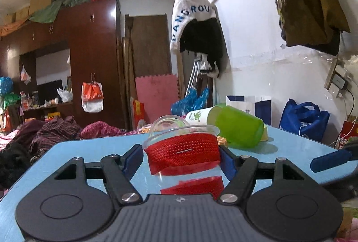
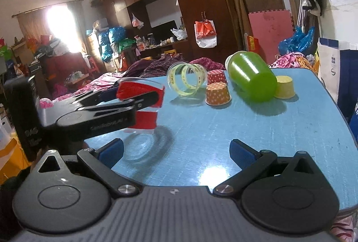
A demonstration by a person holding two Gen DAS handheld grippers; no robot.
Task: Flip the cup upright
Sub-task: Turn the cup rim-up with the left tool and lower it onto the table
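Spreading under both grippers is a light blue table, glossy enough to be throwing back a patch of light near the right gripper. Behind it a cluttered room is showing: a dark wooden wardrobe, a pink foam mat leaning by the door, a bed with patterned bedding, and blue bags against the white wall.

The left gripper is clamping the clear cup with red bands between its blue pads; the cup is sitting mouth-up, its base at or just above the table near the left edge. The right gripper is hovering with its jaws spread wide, holding nothing, over the bare front stretch of the table.

Toward the far edge a green cup and a clear cup with yellow rings are lying on their sides, with small dotted paper cups and a yellow paper cup sitting upside down among them.
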